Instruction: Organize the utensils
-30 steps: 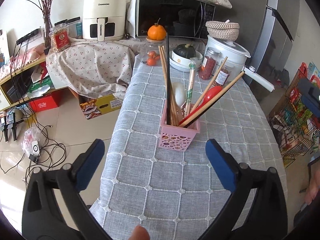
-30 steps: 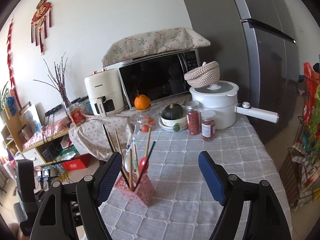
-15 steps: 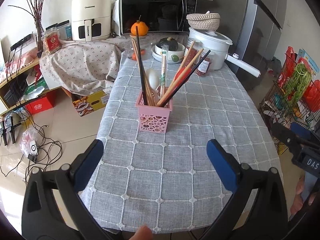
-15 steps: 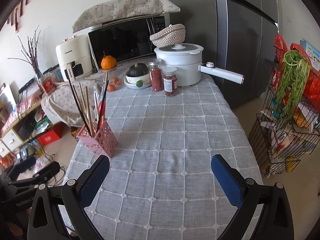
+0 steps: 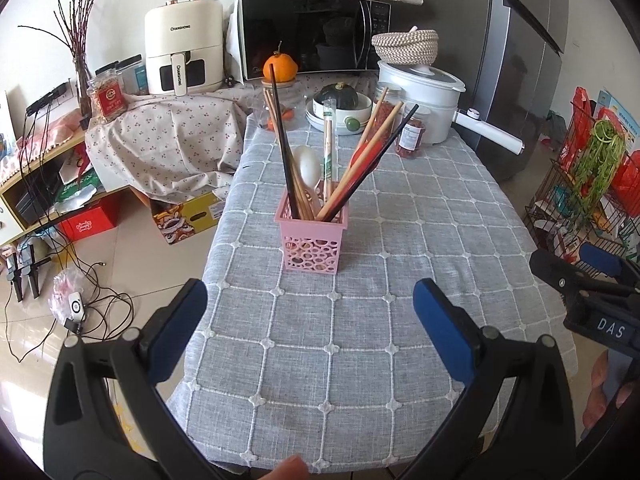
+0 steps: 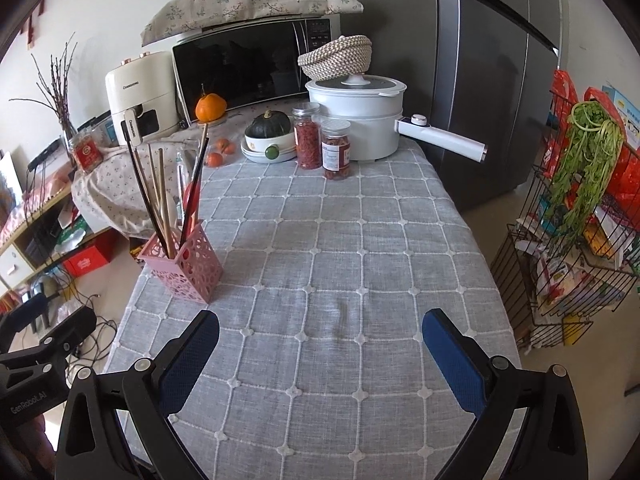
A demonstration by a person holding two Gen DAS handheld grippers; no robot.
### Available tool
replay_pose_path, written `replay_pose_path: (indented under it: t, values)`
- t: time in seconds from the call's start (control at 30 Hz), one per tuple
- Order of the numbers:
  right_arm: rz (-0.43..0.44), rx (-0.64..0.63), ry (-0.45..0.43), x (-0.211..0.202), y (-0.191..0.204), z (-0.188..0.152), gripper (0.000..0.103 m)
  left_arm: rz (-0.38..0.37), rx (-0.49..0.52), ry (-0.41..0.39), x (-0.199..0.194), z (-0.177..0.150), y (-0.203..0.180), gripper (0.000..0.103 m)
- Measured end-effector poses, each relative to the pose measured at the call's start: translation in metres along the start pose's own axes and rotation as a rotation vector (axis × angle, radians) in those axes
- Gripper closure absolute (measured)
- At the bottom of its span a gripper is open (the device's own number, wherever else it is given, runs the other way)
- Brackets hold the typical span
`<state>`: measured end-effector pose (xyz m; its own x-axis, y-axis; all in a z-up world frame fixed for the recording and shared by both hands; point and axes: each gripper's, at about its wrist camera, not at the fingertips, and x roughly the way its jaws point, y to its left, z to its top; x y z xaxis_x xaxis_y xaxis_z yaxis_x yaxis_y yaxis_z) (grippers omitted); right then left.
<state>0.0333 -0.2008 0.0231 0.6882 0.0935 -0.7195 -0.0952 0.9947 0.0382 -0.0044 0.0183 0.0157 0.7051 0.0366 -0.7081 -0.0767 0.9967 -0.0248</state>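
A pink perforated holder (image 5: pixel 312 245) stands on the grey checked tablecloth (image 5: pixel 360 340) and holds several chopsticks (image 5: pixel 362 168), a white spoon (image 5: pixel 307 165) and a red utensil. It also shows at the left in the right wrist view (image 6: pixel 184 268). My left gripper (image 5: pixel 310 312) is open and empty, above the table's near end, short of the holder. My right gripper (image 6: pixel 320 340) is open and empty over the near middle of the cloth, to the right of the holder. It also shows at the right edge of the left wrist view (image 5: pixel 592 276).
At the table's far end stand a white pot (image 6: pixel 356 120) with a long handle, two jars (image 6: pixel 322 148), a bowl with a squash (image 6: pixel 268 136), a microwave (image 6: pixel 248 72) and an air fryer (image 6: pixel 140 96). A wire rack (image 6: pixel 572 248) stands right; cables (image 5: pixel 72 304) lie on the floor left.
Both grippers have drawn back toward the table's near end and stay open. The holder now looks farther off in the left wrist view and sits at the left in the right wrist view.
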Motion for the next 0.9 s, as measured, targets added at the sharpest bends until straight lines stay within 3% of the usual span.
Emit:
replay_pose_path:
  t: [0.9]
  values:
    - [-0.003,0.008,0.006,0.0004,0.0014,-0.0026,0.001,-0.008,0.011,-0.011,-0.0005,-0.0007,-0.005,0.001]
